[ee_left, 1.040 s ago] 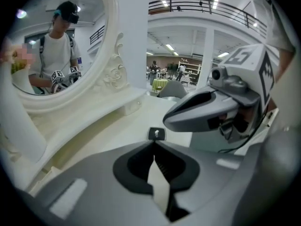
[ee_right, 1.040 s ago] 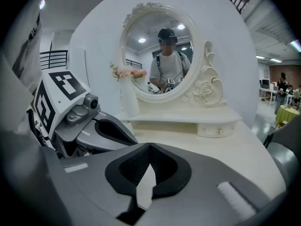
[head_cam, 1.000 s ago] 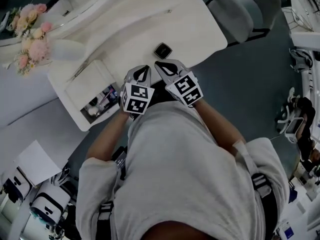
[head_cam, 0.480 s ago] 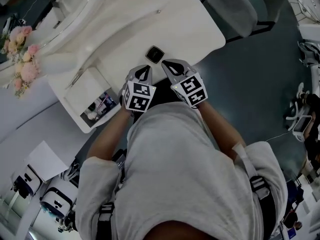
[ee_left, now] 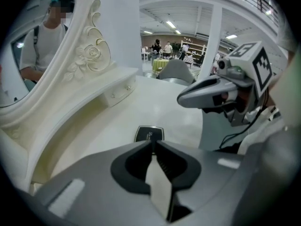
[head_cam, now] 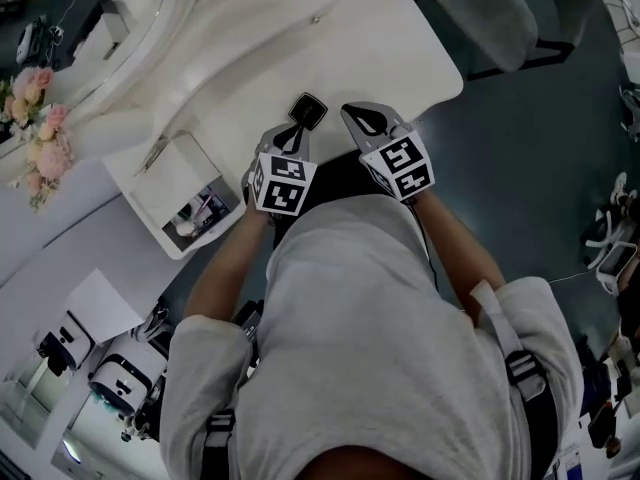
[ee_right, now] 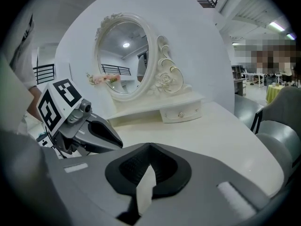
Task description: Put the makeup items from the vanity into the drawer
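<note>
Both pairs of jaws are pressed together, nothing between them. The black compact (ee_left: 149,133) lies flat on the worktop (head_cam: 380,48), just ahead of the left gripper (ee_left: 153,144). The right gripper (ee_right: 149,147) hovers close on its right, over bare worktop. Coming down closed would likely shove the compact along the smooth top, and a shallow pinch could let the flat case slip. The open drawer (head_cam: 172,240), with items already inside, sits to the left and behind the left jaws. Nothing lies between.
</note>
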`<state>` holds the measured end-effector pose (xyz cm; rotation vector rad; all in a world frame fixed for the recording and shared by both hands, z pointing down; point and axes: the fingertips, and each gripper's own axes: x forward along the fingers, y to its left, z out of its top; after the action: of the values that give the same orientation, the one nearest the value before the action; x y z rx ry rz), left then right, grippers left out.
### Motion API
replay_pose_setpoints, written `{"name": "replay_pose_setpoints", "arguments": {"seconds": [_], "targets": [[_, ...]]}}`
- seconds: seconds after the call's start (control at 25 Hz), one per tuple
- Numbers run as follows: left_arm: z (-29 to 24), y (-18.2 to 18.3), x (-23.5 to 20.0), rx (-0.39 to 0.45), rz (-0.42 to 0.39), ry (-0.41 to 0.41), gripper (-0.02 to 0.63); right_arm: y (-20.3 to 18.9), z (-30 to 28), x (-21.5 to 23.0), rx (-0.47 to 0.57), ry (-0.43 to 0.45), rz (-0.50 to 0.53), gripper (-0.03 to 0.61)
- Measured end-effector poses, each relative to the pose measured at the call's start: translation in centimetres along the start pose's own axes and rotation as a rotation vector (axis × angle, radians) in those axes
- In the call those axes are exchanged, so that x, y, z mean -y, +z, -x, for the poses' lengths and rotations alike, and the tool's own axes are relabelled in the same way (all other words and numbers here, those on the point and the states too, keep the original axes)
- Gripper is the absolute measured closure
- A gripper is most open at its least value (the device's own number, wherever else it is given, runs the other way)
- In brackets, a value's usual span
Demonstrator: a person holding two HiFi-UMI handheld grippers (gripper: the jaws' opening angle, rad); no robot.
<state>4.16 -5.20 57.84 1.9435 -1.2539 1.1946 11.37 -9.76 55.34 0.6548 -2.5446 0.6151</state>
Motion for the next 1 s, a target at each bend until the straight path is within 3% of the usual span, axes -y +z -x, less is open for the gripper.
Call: {"name": "replay_pose_setpoints", "arguments": {"seconds": [0.08,0.28,0.44,0.84,1.0], "targets": [[-0.8,0.1,0.3,-0.027,-0.011,-0.018,0.505,0.0,0.0,0.6,-0.001,-0.001,-0.003,0.58],[-3.0,-0.2,0.1,-0.076,-0.029,-0.04,0.327,-0.1,-0.2,1.3,-0.015,0.008,0.0,0.58],[-4.9,-0.7,-0.3,-0.126,-0.039,-0.063,0.241,-0.2,-0.3,2.1,-0.028,0.006,0.002,0.58],[-6.7,-1.3,-1.3,-0.193,-0.038,-0.12,0.213,-0.1,-0.7,4.5,-0.045,-0.017,-0.022,0.58],[-6.6,-1.2,-1.7,-0.193,-0.06,-0.123,0.262,0.2,-1.3,4.5,-0.049,-0.013,-0.02,0.58]]}}
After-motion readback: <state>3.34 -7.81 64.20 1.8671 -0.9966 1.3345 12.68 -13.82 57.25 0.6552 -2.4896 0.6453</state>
